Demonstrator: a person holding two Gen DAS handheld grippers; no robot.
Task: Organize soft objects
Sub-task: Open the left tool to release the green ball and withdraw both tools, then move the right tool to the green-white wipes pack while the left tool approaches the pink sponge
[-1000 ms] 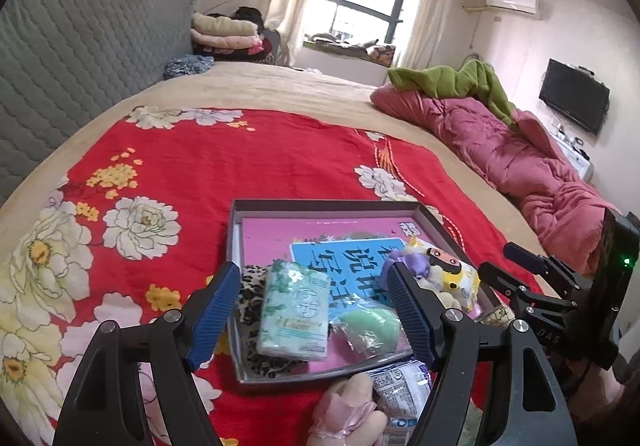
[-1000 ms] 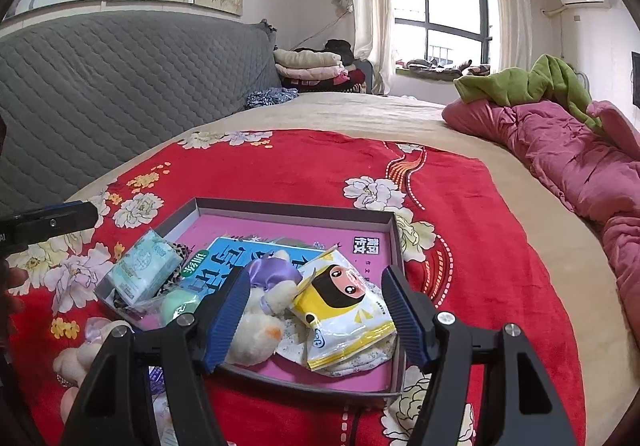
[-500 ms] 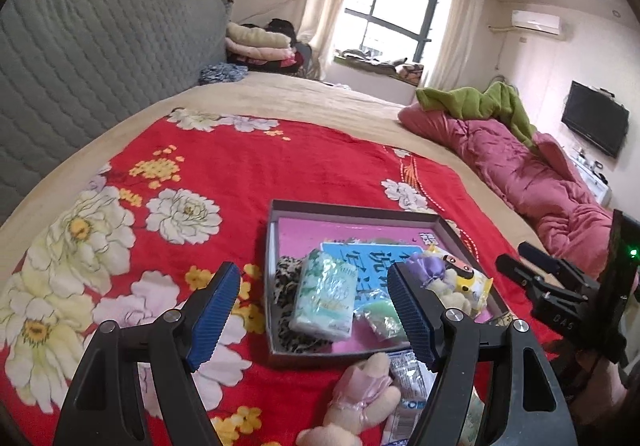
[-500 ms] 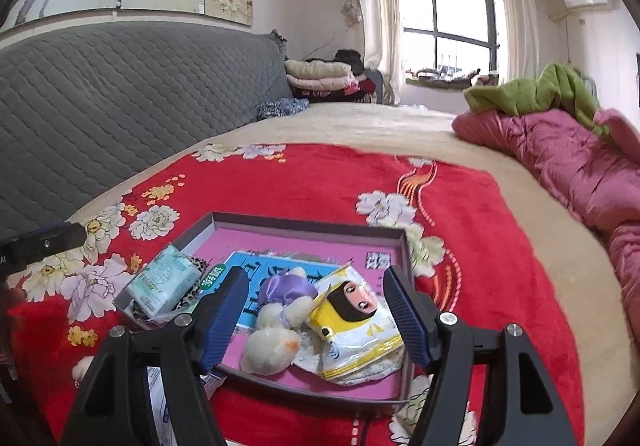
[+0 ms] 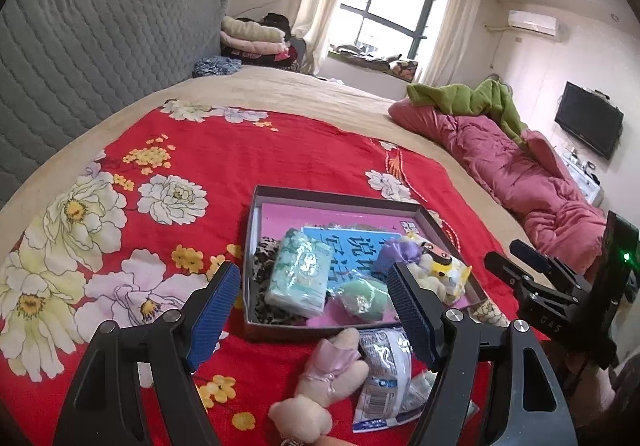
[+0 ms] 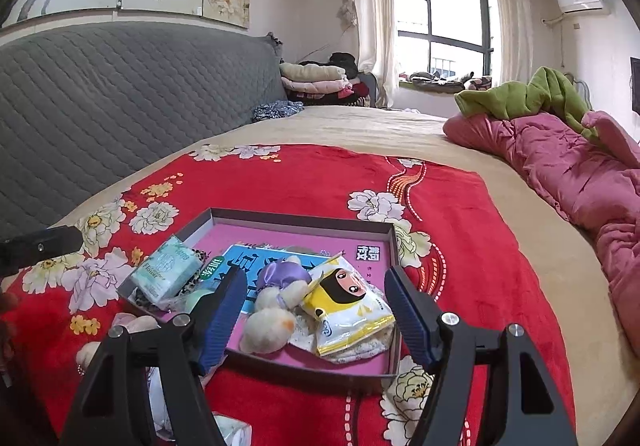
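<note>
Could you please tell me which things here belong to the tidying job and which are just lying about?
Job:
- box
- tissue pack
- plush toy
- yellow packet
- pink plush, outside the box
- wrapper, outside the box

Lying about:
- pink quilt
- green blanket
- folded clothes
- TV

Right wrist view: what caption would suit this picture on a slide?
Open right gripper hovering over a shallow box of soft items, a yellow snack packet and plush toy, on a red floral blanket.

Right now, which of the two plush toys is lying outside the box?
The pink plush toy. It lies on the red blanket before the box's near wall; the purple-dressed plush toy lies inside the box.
</note>
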